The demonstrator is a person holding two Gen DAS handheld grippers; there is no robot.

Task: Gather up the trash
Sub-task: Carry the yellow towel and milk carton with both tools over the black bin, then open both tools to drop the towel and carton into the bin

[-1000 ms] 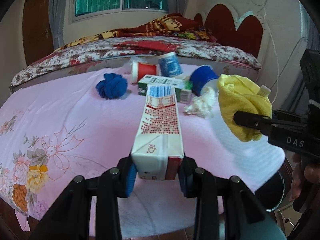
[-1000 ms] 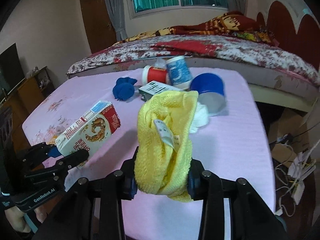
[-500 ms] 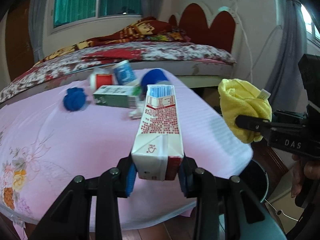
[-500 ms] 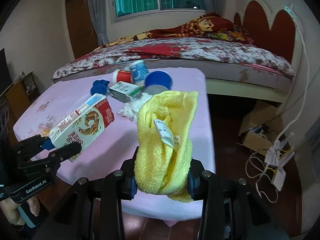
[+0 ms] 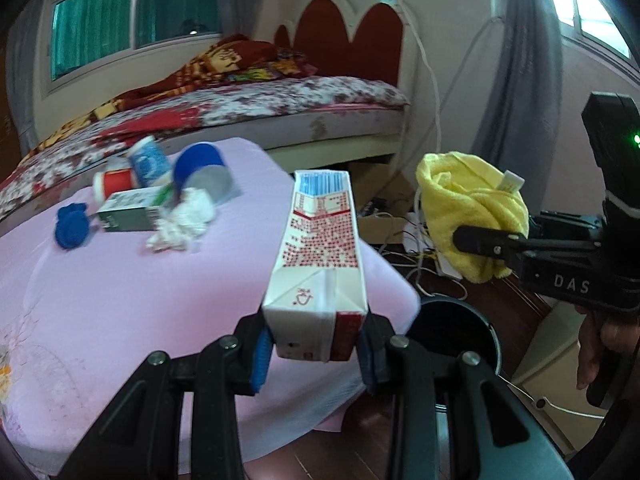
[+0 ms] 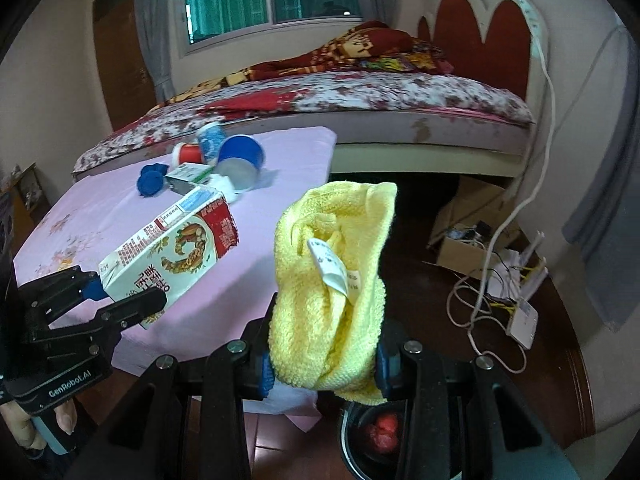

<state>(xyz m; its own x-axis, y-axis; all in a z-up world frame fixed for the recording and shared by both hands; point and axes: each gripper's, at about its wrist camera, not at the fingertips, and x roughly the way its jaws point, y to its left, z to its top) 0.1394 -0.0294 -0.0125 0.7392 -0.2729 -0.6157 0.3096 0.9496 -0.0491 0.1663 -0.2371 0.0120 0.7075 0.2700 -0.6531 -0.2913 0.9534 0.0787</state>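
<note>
The milk carton (image 5: pixel 318 264) is in the lower centre of the left wrist view, clenched at its bottom end between the blue pads of the left hand-held gripper (image 5: pixel 316 346), and it points away toward the upper part of the frame. In the right wrist view the same carton (image 6: pixel 172 256) is at the left, above the edge of the bench (image 6: pixel 248 280). The yellow cloth (image 6: pixel 332 292) fills the centre of the right wrist view, squeezed between the pads of the right hand-held gripper (image 6: pixel 324 364); a white label hangs on its front. Under the cloth, at the lower edge of this frame, is a dark bin (image 6: pixel 376 436) with something red inside. In the left wrist view the bin (image 5: pixel 456 336) is just beside the pink corner of the bench (image 5: pixel 120 300). On the bench, in the upper left, lie a blue cup (image 5: pixel 202 168), a green box (image 5: pixel 132 210), a red can (image 5: pixel 114 184), white crumpled paper (image 5: pixel 184 220) and a blue ball of cloth (image 5: pixel 72 226). A bed (image 5: pixel 260 104) stands behind.
</note>
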